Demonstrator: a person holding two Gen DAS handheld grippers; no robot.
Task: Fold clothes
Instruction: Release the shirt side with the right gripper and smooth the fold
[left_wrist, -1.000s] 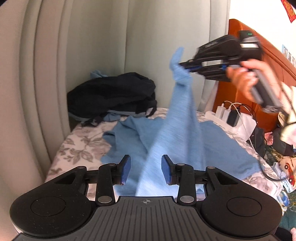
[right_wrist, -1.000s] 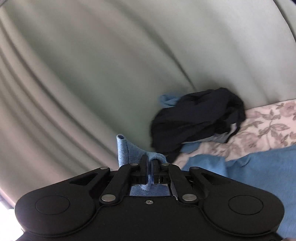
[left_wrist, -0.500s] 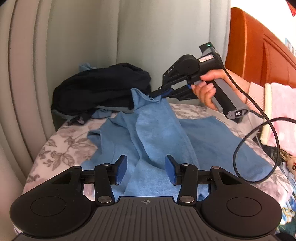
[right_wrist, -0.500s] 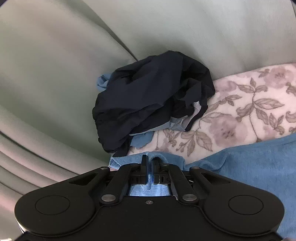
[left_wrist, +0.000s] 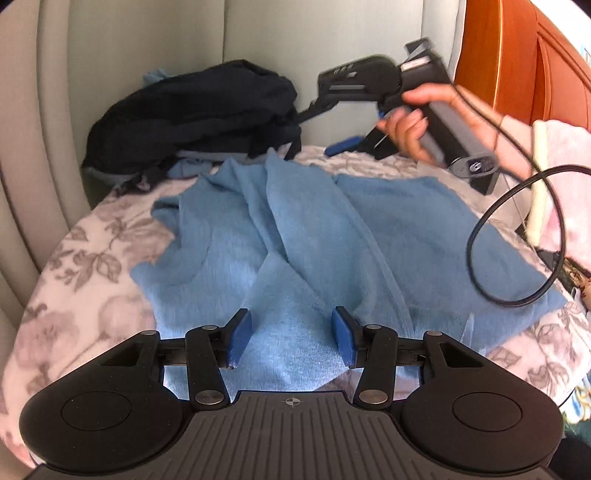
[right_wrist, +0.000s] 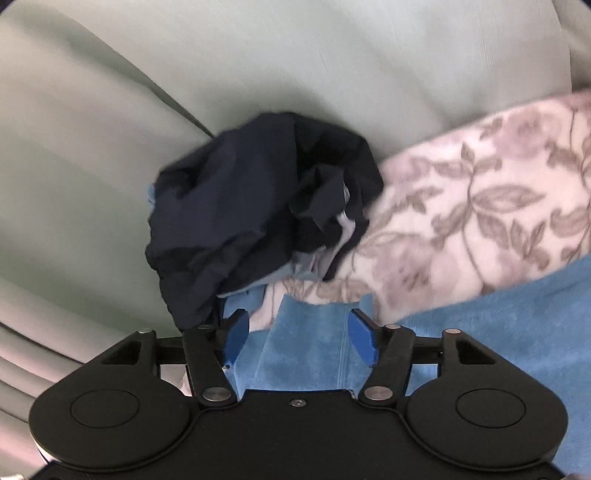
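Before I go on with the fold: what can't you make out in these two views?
- Blue garment: near hem hidden behind the left gripper body, left wrist view.
- Right gripper: motion-blurred, left wrist view.
- Dark clothes pile: blurred in the right wrist view; garment count unclear.

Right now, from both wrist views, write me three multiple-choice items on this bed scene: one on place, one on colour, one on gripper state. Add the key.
1. Where does the dark clothes pile lie?
A. at the bed's far end, against the curtain
B. on the floor
C. between the left gripper's fingers

2. What colour is the garment spread on the floral sheet?
A. red
B. light blue
C. white

3. How does the right gripper stand?
A. shut on the garment
B. shut on nothing
C. open above the garment's edge

Key: 1 A, the pile rests by the curtain; 2 B, the cloth is plainly blue; 3 C, its blue pads stand apart.
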